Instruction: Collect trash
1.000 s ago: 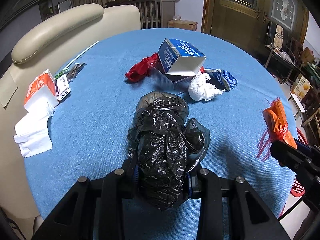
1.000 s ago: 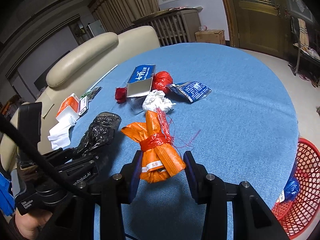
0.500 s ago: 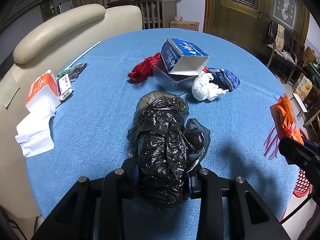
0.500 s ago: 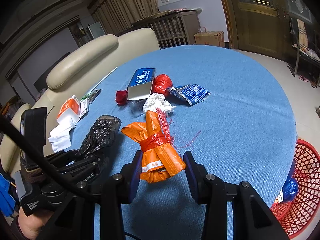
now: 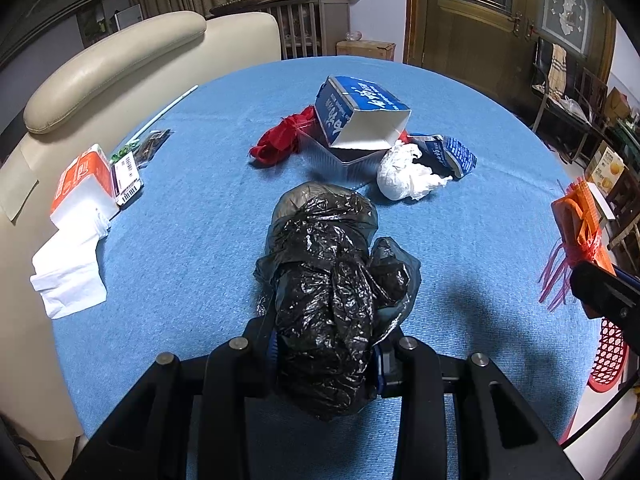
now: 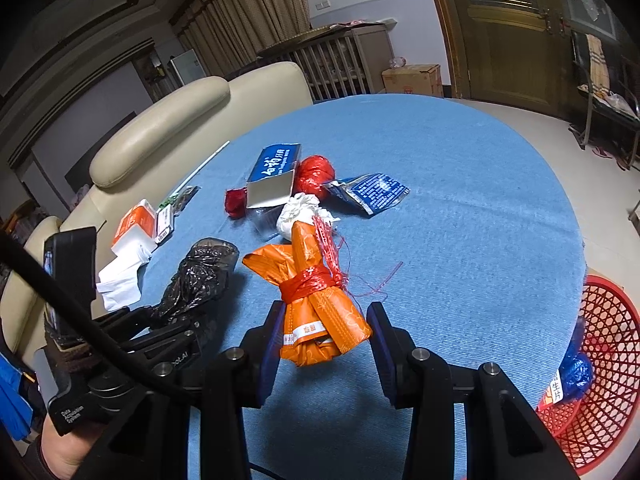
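The round blue table (image 6: 460, 208) fills most of the room's middle, a cream sofa (image 5: 120, 64) pressed against its far-left side and open floor on the right, where a red basket (image 6: 604, 344) sits low beside the table's rim with what looks like a blue wrapper (image 6: 576, 372) already in it — so the collecting seems begun but far from done. Each hand has a load: the left gripper (image 5: 326, 354) is clamped on a crumpled black bag (image 5: 332, 280), the right gripper (image 6: 326, 332) is closed around an orange bundle (image 6: 316, 304) tied with red string, held above the cloth. Left on the table are a blue carton (image 5: 360, 114), a red bag (image 5: 280, 142), a white wad (image 5: 404, 174), a blue pouch (image 6: 374, 192), and, by the sofa edge, a tissue pack (image 5: 82, 184) with loose tissues (image 5: 70, 276). The right-hand stretch of cloth lies bare — a clear path to the basket, I'd judge.
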The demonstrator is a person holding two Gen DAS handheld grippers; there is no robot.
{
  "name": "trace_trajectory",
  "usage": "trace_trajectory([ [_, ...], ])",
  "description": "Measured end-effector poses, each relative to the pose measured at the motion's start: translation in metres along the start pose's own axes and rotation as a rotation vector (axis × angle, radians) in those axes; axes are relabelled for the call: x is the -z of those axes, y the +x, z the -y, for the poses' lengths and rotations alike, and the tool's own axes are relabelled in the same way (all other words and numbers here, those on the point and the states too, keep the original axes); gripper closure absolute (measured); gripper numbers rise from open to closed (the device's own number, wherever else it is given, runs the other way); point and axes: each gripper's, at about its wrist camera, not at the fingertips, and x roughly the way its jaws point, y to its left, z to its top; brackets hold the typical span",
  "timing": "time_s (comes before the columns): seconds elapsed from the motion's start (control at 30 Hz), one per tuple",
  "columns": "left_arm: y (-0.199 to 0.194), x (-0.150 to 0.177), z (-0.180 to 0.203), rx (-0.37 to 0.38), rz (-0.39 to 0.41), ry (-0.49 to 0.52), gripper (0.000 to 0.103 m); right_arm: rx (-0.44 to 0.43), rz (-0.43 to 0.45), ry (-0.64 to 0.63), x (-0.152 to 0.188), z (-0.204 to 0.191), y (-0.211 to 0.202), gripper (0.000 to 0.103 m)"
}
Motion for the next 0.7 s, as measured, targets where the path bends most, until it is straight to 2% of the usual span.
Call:
trace_trajectory([
  [0.7, 0.000, 0.001, 0.000, -0.002, 0.005, 0.004, 0.066, -0.015, 0.039, 0.015, -0.011, 0.000, -0.011, 0.059],
])
